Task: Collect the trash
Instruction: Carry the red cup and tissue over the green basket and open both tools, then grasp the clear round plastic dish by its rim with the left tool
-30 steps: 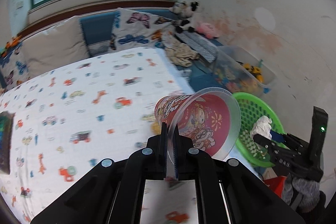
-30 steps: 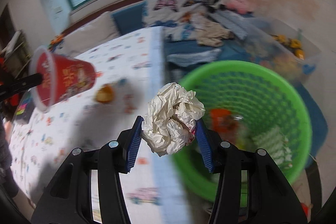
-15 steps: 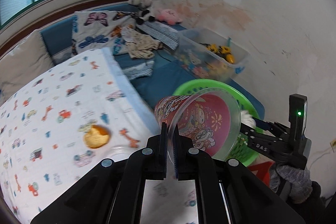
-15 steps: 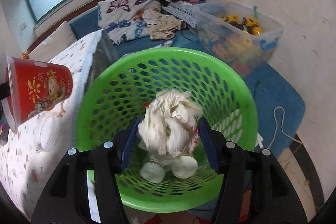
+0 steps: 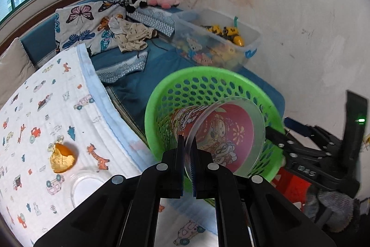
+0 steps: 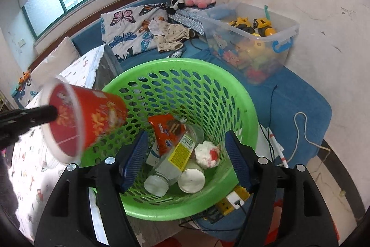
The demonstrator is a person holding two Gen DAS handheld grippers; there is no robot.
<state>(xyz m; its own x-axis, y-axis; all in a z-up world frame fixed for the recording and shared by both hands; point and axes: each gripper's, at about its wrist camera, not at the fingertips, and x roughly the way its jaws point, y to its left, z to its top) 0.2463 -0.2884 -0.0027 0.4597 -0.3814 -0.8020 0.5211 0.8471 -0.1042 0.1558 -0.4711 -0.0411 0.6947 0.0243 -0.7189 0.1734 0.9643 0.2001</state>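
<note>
The left claw [image 5: 188, 154] pinches the rim of the cup [image 5: 219, 133], which lies sideways right over the basket [image 6: 231, 89]. The right claw [image 6: 185, 154] is opening, empty, above it.

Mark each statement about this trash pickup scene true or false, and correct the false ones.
1. The left gripper pinches the red cup by its rim. True.
2. The crumpled tissue is clamped between the right gripper's pads. False: it lies in the green basket; the jaws are opening, with nothing between them.
3. The orange peel is in the basket. False: it lies on the printed sheet.
4. Bottles lie in the basket. True.
</note>
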